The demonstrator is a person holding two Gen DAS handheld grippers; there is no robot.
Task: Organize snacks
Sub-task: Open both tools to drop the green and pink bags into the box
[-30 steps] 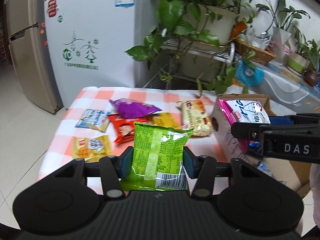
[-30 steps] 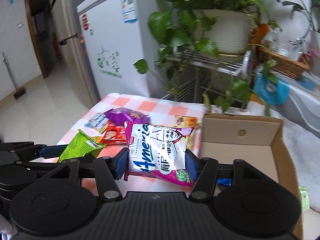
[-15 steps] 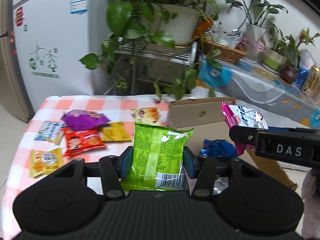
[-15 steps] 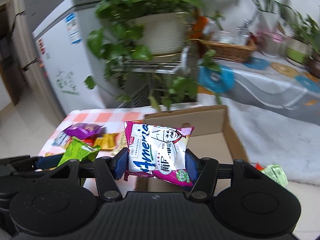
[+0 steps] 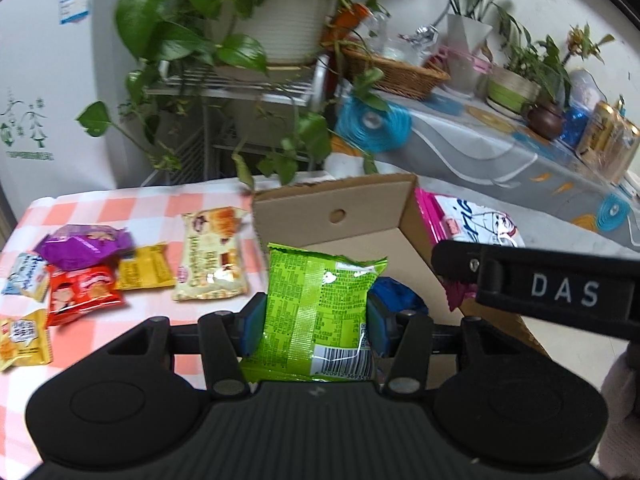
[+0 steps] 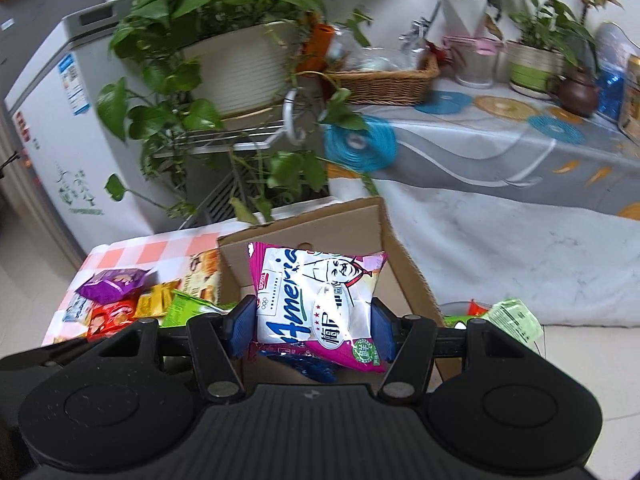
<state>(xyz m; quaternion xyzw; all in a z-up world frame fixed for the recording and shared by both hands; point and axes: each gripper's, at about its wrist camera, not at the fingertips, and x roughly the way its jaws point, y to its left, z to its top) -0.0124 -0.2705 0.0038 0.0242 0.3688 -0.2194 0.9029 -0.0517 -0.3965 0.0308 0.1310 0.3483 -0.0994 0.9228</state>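
Green packet (image 5: pixel 316 312); pink-white packet (image 6: pixel 320 304); orange-white checked tablecloth (image 5: pixel 120 208); brown box (image 5: pixel 336 212)

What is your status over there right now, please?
Left hand-held gripper shut on green bag; right hand-held gripper shut on pink bag. Both over box. Blue packet inside; nothing blocking.

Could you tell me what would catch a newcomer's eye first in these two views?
Each gripper grips a snack: the left gripper a green packet, the right gripper a pink and white packet, both at the open cardboard box. More snacks lie left of it on the checked tablecloth.
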